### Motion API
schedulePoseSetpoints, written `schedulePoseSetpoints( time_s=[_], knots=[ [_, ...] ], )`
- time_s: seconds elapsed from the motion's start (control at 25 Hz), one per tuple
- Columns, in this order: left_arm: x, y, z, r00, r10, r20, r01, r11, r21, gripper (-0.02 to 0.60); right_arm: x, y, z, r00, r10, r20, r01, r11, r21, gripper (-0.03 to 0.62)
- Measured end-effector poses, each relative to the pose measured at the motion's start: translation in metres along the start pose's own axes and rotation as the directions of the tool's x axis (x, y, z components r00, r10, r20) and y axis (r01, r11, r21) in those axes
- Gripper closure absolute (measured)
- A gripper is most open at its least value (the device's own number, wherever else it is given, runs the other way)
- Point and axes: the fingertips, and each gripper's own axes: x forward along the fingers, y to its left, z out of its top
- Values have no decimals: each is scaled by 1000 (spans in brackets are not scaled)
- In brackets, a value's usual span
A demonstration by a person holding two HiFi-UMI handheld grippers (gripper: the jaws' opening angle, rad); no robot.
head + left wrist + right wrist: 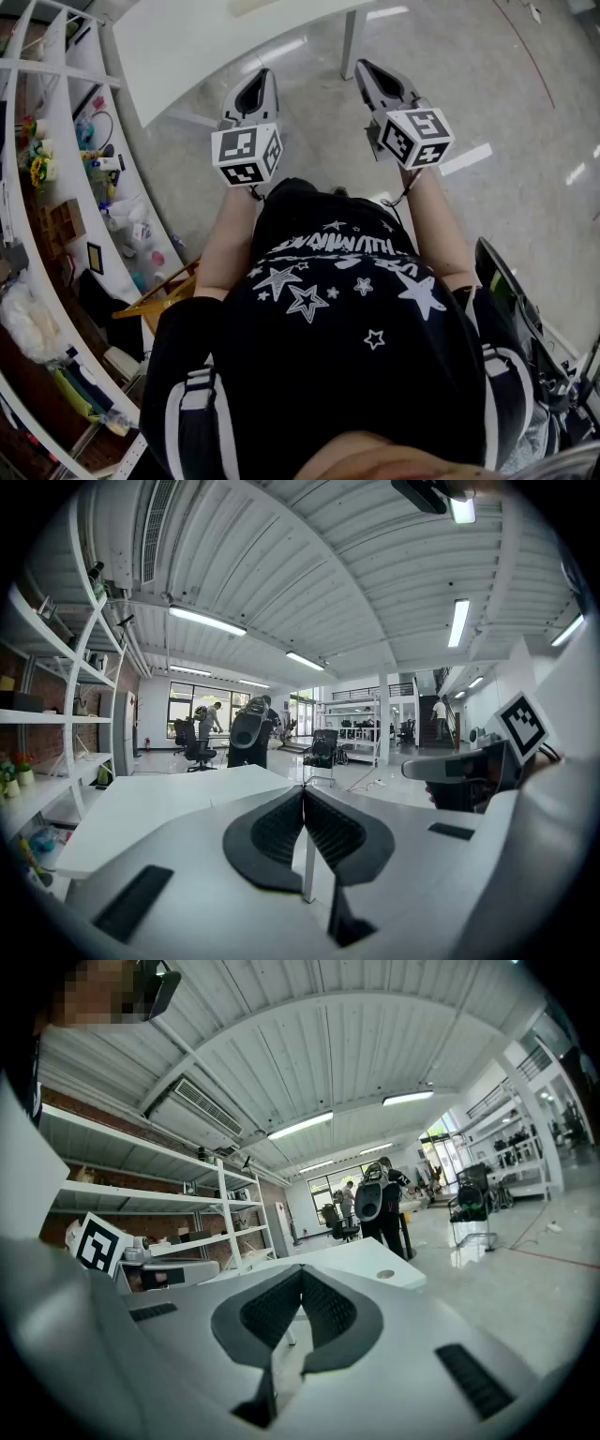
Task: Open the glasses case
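- Two grippers, left gripper (pixel 261 79) and right gripper (pixel 367 67), are held out ahead of the person's chest, side by side and well apart, both pointing to the far side at about level.
- Likely reason: this looks like a neutral ready pose. Neither gripper reaches for anything, so the task looks not yet begun.
- Left gripper: in the left gripper view its jaws are pressed together tip to tip, nothing between the pads (pixel 281 829), touching nothing.
- Right gripper: same in the right gripper view, jaws fully together, nothing between them, in free air.
- Glasses case: not in any view. It is not on the part of the white tabletop (pixel 216 37) that shows, not on the floor (pixel 469 94) below the grippers, and not in either gripper. Where it lies I cannot tell.
- The tabletop is at the far left, ahead of the left gripper; the part of it in the gripper views carries nothing I can make out except a small round spot near its edge in the right gripper view.
- Shelves (pixel 56 197) with small clutter run along the left, too small to pick out a case there.
- A person with a backpack (pixel 248 733) stands far off in the room, not involved.
- Next step, as a guess: find the case first, then bring both grippers to it, one to hold the base and one for the lid.
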Motion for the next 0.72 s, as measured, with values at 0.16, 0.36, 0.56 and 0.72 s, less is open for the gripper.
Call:
schedulePoseSetpoints(
  time_s=[0.16, 0.36, 0.56, 0.72],
  knots=[
    [16, 8, 3, 1000, 3, 4, -3, 1000, 1, 569, 13, -14, 1, 1000, -16, -10, 16, 1000, -5, 588],
    [39, 36, -5, 1000, 14, -3, -14, 1000, -21, 569, 45, -23, -2, 999, -25, -35, 25, 1000, -16, 588],
    [74, 66, -9, 1000, 8, -14, -9, 999, -34, 569, 87, -36, 2, 998, -42, -50, 41, 999, -23, 588],
    [105, 95, -7, 1000, 6, -17, -7, 999, -43, 569, 130, -45, 13, 997, -52, -60, 50, 998, -37, 588]
  ],
)
